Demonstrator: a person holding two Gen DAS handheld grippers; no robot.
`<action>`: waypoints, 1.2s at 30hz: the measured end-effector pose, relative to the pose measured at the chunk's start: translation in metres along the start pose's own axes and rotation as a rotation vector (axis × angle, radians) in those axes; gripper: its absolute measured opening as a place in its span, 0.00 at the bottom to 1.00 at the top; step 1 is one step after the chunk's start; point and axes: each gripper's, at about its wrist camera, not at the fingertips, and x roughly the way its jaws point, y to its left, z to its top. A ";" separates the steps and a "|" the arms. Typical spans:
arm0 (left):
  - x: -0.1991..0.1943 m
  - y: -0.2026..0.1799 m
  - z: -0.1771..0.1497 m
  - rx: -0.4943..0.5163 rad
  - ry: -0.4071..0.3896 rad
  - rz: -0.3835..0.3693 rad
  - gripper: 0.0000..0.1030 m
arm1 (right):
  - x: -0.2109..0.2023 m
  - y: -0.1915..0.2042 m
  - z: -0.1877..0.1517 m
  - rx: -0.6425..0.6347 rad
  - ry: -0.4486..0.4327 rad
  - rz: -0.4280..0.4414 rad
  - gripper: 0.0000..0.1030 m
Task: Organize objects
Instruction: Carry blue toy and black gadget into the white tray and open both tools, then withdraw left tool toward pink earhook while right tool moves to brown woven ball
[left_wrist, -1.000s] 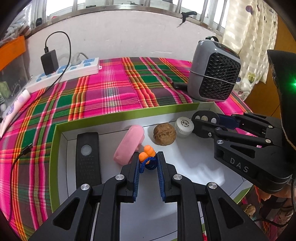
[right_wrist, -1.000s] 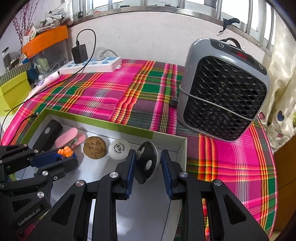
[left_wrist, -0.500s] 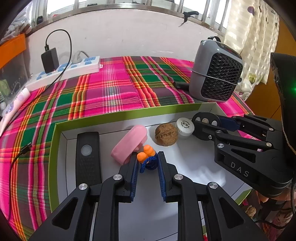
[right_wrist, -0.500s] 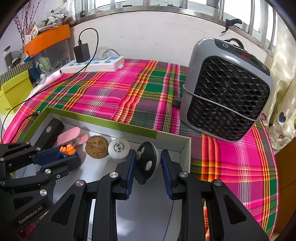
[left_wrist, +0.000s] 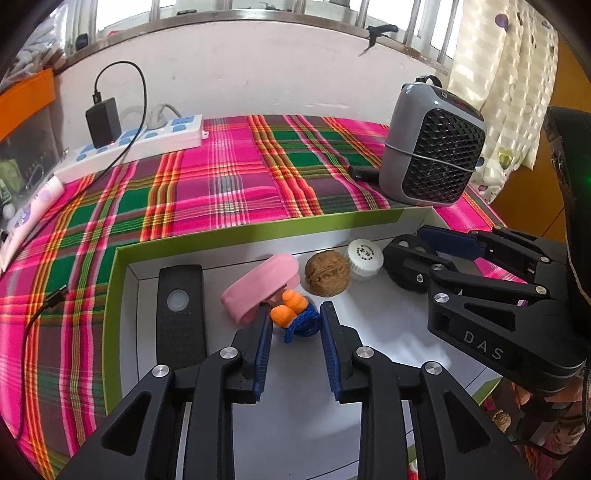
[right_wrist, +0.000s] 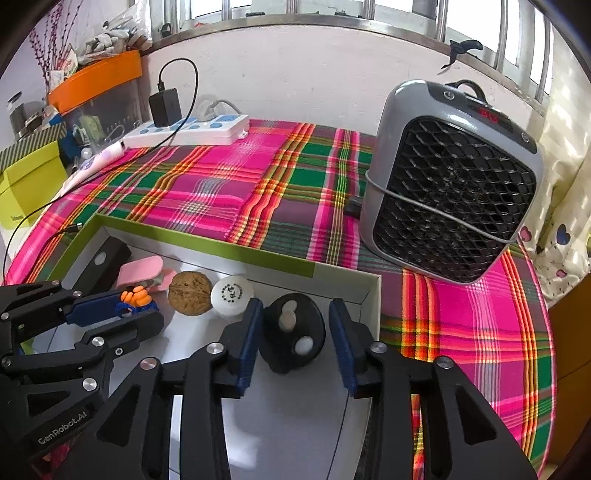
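A green-rimmed white box (left_wrist: 258, 230) lies on the plaid cloth and holds a black remote (left_wrist: 180, 314), a pink case (left_wrist: 258, 286), a walnut (left_wrist: 327, 273) and a white ball (left_wrist: 365, 253). My left gripper (left_wrist: 295, 319) is open around the orange earplugs with blue cord (left_wrist: 295, 314), which rest on the box floor. My right gripper (right_wrist: 295, 319) is open around a black round disc (right_wrist: 293, 332) standing in the box's right corner. The box (right_wrist: 343, 280), walnut (right_wrist: 190, 293) and ball (right_wrist: 232, 291) show in the right wrist view too.
A grey heater (right_wrist: 450, 181) stands just behind the box's right end. A white power strip (left_wrist: 129, 147) with a black charger lies at the back left by the wall. A cable (left_wrist: 40, 310) trails on the cloth left of the box.
Both grippers have opened. The left let go of the earplugs and the right let go of the black disc; both things now rest in the box.
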 end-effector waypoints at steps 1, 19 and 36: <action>-0.001 0.000 0.000 -0.001 -0.002 -0.002 0.26 | -0.001 0.000 0.000 0.000 -0.003 0.000 0.38; -0.022 -0.004 -0.006 -0.006 -0.033 -0.013 0.34 | -0.021 0.005 -0.003 0.012 -0.039 -0.008 0.43; -0.059 -0.010 -0.025 0.005 -0.085 0.014 0.36 | -0.057 0.012 -0.021 0.055 -0.083 -0.006 0.43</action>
